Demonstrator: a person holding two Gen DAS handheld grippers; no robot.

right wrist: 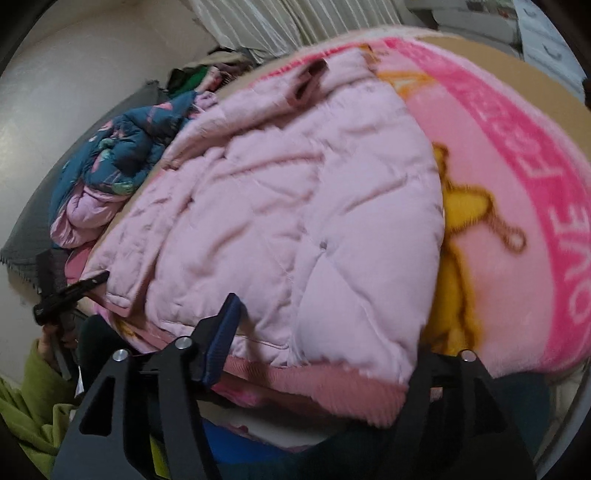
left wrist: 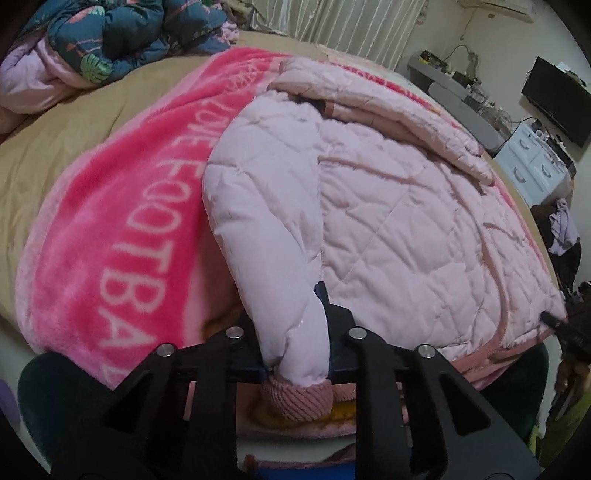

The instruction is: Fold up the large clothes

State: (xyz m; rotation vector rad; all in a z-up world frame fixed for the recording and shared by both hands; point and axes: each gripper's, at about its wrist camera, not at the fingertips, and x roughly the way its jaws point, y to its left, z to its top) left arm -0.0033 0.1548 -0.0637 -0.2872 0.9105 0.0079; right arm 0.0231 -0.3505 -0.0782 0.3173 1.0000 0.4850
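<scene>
A pale pink quilted jacket (left wrist: pixel 399 221) lies on a bright pink blanket (left wrist: pixel 110 236) on the bed. My left gripper (left wrist: pixel 295 354) is shut on the jacket's sleeve (left wrist: pixel 269 229) just above its ribbed pink cuff (left wrist: pixel 297 400), with the sleeve lifted towards the camera. In the right wrist view the jacket (right wrist: pixel 280 221) fills the middle. My right gripper (right wrist: pixel 314 354) stands wide open around the jacket's ribbed hem (right wrist: pixel 332 387); one blue-padded finger (right wrist: pixel 221 339) shows at the left, the other is hidden under the fabric. The other gripper shows at the far left (right wrist: pixel 70 291).
A crumpled dark blue patterned quilt (left wrist: pixel 122 40) lies at the bed's far side. A white drawer unit (left wrist: pixel 535 162), a desk and a dark screen (left wrist: pixel 557 99) stand to the right. Curtains (left wrist: pixel 332 22) hang behind. The tan bedsheet (left wrist: pixel 55 140) shows around the blanket.
</scene>
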